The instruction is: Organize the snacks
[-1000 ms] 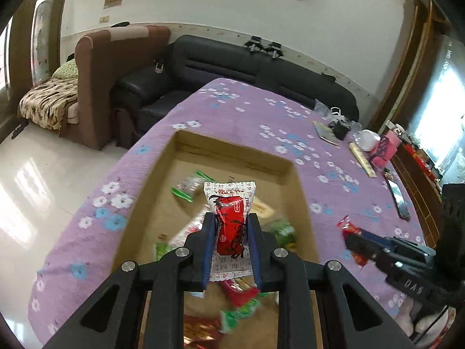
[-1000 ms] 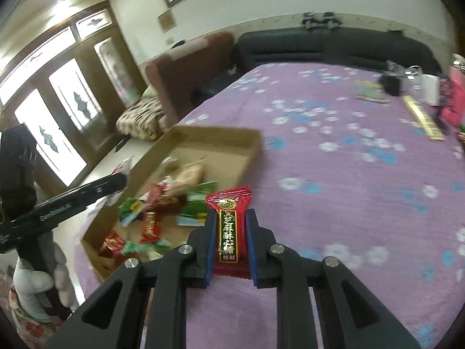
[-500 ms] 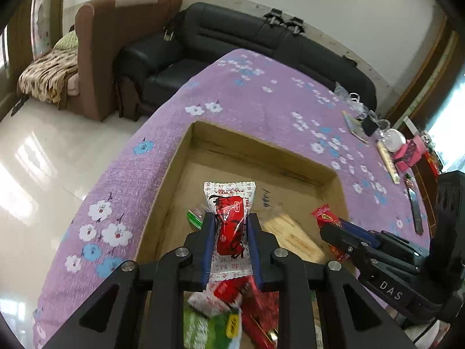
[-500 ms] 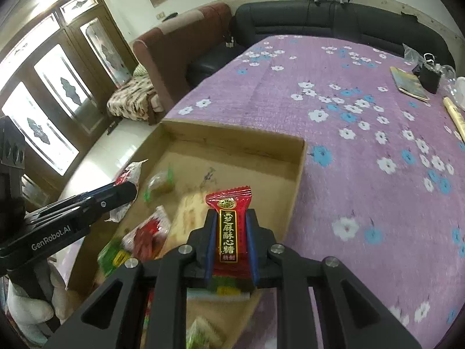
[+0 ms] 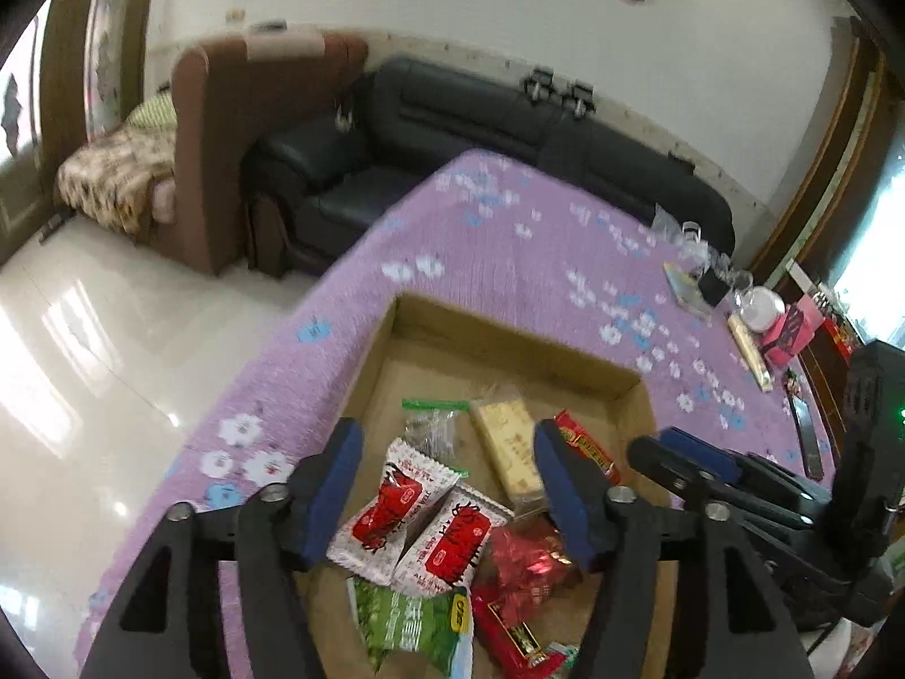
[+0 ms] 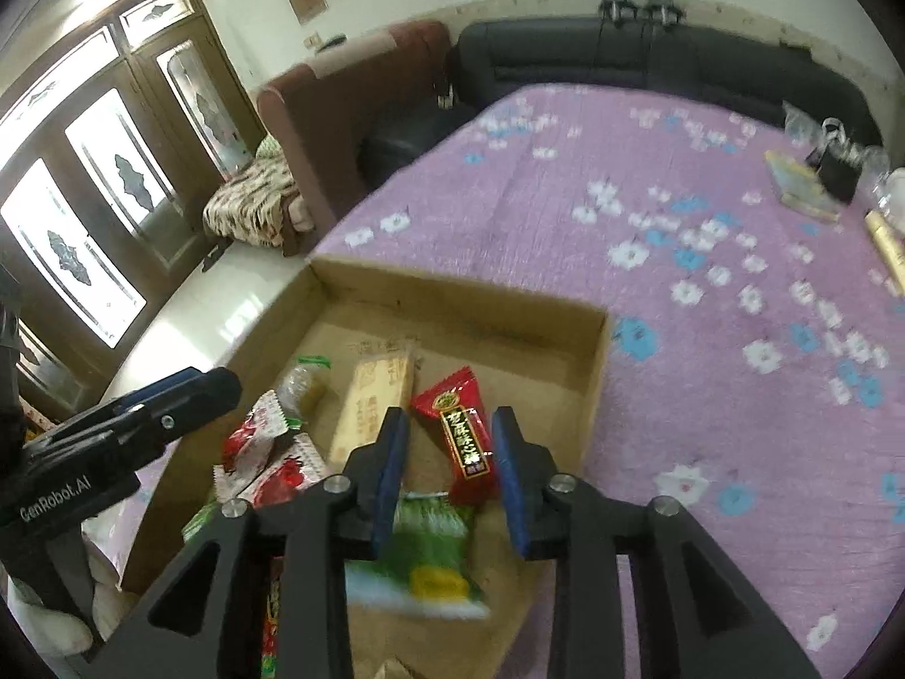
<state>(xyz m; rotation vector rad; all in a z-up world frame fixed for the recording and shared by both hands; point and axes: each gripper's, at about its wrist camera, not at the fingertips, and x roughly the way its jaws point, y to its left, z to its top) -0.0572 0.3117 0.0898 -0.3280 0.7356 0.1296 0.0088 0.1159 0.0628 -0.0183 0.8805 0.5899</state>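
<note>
Opening both jaws, I release the white-red packet (image 5: 390, 515) from left gripper (image 5: 447, 486) and red candy (image 6: 461, 433) from right gripper (image 6: 447, 472) into the cardboard box (image 6: 594, 351), two more snacks sorted.

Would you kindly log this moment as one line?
left hand-held gripper: opening, nothing gripped | right hand-held gripper: opening | red-and-gold candy wrapper: in brown cardboard box
</note>
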